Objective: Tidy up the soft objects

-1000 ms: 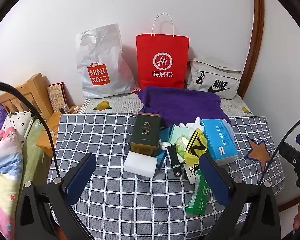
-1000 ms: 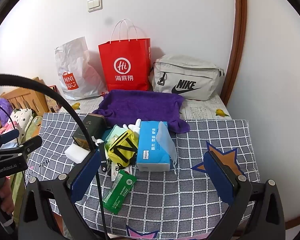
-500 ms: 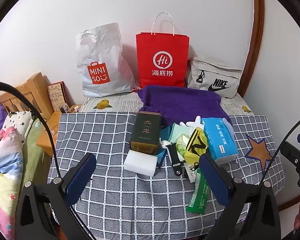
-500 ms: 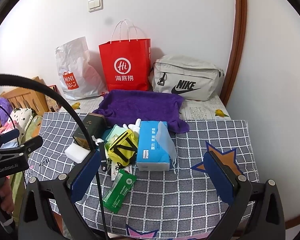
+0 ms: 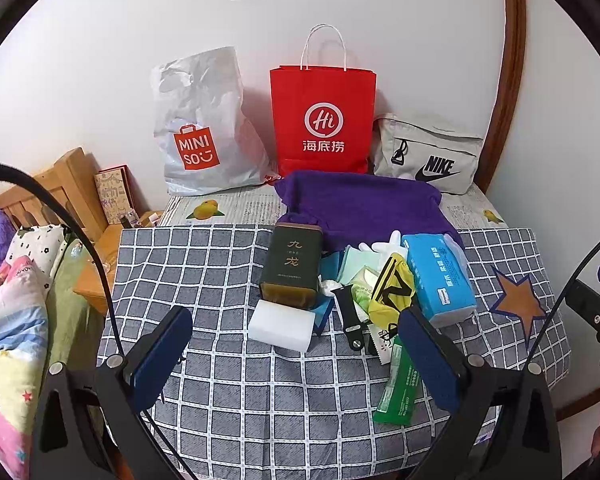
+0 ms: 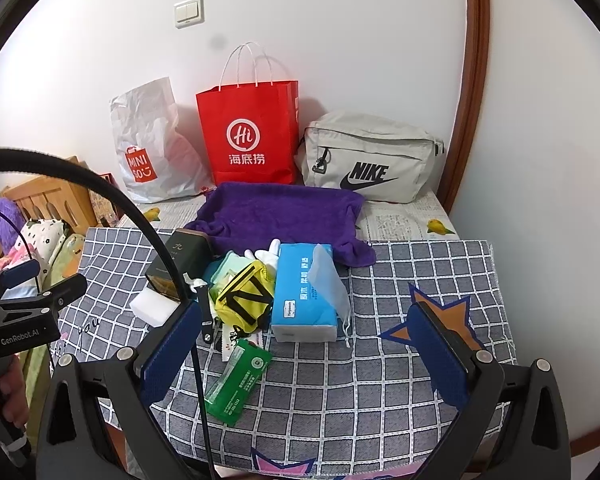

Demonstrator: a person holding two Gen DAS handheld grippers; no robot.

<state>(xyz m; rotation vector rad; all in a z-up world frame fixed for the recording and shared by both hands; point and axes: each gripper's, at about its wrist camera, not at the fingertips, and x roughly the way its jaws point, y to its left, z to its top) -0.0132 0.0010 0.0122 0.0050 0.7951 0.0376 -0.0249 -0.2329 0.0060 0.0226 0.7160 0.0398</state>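
Both claws hang wide open and empty at the near edge of the bench (image 5: 204,264), which wears a checked cloth, so by the look of it the sorting has not begun. The left claw (image 5: 296,356) faces the white foam block (image 5: 281,329), and the right claw (image 6: 306,354) faces the blue tissue pack (image 6: 305,292). Taking that tissue pack as the mark: a pale face mask (image 6: 329,280) drapes over its right side, a yellow pouch (image 6: 246,295) with black straps leans against its left side, a white plush toy (image 6: 269,255) peeks out behind it, a green wipes packet (image 6: 238,381) lies in front and to the left, and a dark tin (image 6: 180,264) stands further left with the foam block before it. The purple towel (image 6: 284,216) is spread just behind, and beyond it a white plastic bag (image 6: 150,144), a red paper bag (image 6: 250,136) and a grey pouch bag (image 6: 370,158) stand against the wall. The next move likely calls for one claw to drop onto a soft piece at the pile's edge, pinch it cleanly without dragging its neighbours, and carry it to a bag.
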